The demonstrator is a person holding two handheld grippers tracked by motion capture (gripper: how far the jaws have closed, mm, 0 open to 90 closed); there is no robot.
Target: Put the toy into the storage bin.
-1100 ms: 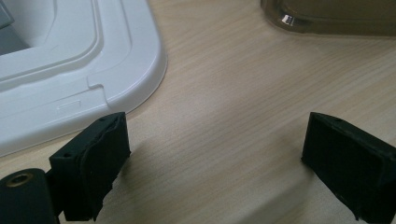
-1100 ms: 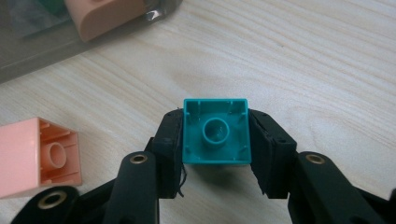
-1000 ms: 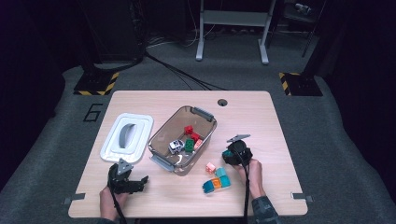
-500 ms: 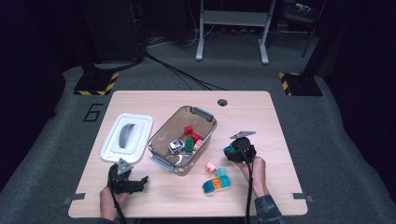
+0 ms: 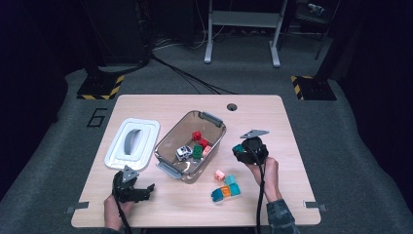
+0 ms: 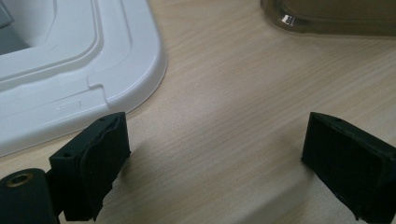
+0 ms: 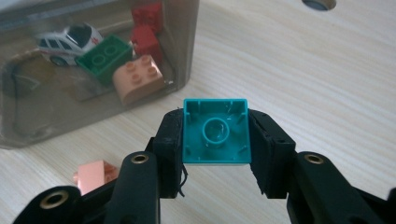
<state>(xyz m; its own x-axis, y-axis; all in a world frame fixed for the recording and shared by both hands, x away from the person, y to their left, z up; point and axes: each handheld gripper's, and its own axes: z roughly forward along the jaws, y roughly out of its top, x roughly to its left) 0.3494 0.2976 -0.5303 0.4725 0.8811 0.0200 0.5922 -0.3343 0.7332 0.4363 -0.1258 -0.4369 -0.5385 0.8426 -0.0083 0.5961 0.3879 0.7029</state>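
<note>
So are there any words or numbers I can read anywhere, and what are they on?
"6": a big dark number on the grey floor mat, just past the table's far left corner.
The toy car in the clear box has red marks on its side, too small and blurred to read.
No writing shows on the white lid, the blocks or the grippers.

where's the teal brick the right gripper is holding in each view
High view: the teal brick is right of centre, at the tip of the right gripper, just right of the clear bin.
Right gripper view: centre of the picture, hollow underside toward the camera, clamped from both sides.
Left gripper view: not in it.
Shared landmark: the clear bin, upper left in the right gripper view and at the top right edge in the left gripper view.
</note>
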